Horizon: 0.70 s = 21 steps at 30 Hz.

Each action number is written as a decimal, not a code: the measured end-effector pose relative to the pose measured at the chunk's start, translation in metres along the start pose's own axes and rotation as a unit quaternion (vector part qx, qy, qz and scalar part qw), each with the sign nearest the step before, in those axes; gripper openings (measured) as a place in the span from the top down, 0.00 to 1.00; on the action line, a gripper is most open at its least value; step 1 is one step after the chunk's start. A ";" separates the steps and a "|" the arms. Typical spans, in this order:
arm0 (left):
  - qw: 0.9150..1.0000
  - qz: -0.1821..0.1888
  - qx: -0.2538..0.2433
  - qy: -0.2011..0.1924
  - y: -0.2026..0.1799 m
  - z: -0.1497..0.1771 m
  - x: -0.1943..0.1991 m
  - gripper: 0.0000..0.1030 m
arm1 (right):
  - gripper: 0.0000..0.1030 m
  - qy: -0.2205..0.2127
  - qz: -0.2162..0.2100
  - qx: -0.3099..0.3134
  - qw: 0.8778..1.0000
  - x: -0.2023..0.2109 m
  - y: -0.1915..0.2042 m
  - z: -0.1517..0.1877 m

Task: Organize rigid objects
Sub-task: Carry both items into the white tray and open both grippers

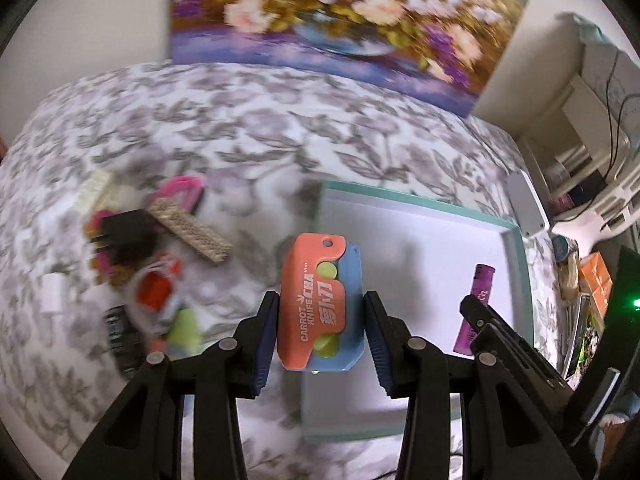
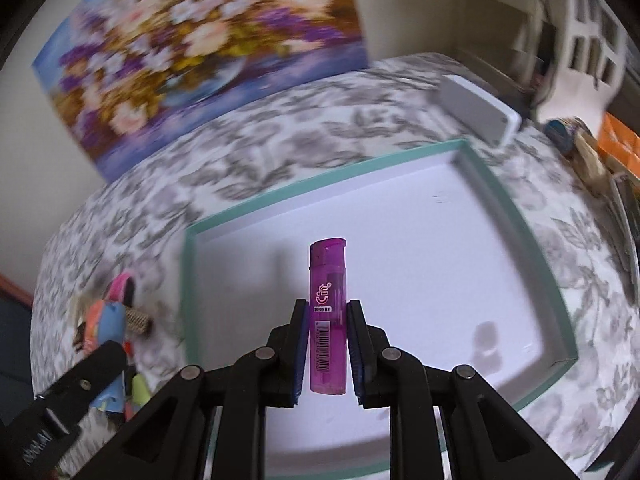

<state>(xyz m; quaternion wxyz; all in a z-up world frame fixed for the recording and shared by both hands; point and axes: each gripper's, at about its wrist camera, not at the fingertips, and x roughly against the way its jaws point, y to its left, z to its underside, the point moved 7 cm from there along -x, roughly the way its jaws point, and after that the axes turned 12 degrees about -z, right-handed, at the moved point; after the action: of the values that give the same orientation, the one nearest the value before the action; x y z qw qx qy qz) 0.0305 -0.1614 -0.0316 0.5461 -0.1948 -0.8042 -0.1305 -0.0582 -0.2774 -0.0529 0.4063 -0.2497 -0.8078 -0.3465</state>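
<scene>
— What are your tongs doing right now?

— My left gripper (image 1: 320,334) is clamping an orange and blue toy carrot knife (image 1: 318,300), its blue pads pressing both sides. I'm holding it over the near left edge of the teal-rimmed tray (image 1: 408,204), which is lying on the flowered bedspread (image 1: 240,128).

— And the other one?

— My right gripper (image 2: 328,354) is squeezing a purple lighter (image 2: 328,316) between its pads, cap pointing away from me. I'm holding that one over the white floor of the tray (image 2: 320,178), toward its near left part. Whether it is touching the floor, I cannot tell.

— Where is everything else lying?

— A blurred heap is sitting on the bedspread left of the tray: a speckled beige block (image 1: 192,230), something pink (image 1: 184,192), a black piece (image 1: 124,232), a red and white item (image 1: 156,288) and a yellow-green one (image 1: 184,328). Beyond the tray's far right corner a grey box (image 2: 476,114) is resting on the bedspread, and a flower painting (image 1: 340,20) is leaning against the wall at the back.
</scene>
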 end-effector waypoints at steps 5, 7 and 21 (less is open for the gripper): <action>0.999 0.015 -0.036 0.001 -0.038 -0.002 -0.022 0.57 | 0.80 -0.006 0.023 -0.033 0.999 -0.001 -0.035 -0.007; 0.999 0.018 -0.048 0.001 -0.049 -0.003 -0.031 0.57 | 0.80 -0.007 0.026 -0.041 0.999 -0.002 -0.043 -0.009; 0.999 -0.014 -0.040 0.031 -0.043 -0.007 -0.082 0.57 | 0.80 0.003 0.041 -0.046 0.998 -0.012 -0.057 -0.008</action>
<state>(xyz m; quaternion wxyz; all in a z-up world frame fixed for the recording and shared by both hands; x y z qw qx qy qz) 0.0438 -0.2172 -0.1052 0.5605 -0.2014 -0.7838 -0.1761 -0.0866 -0.3217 -0.0799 0.4104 -0.3005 -0.7787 -0.3673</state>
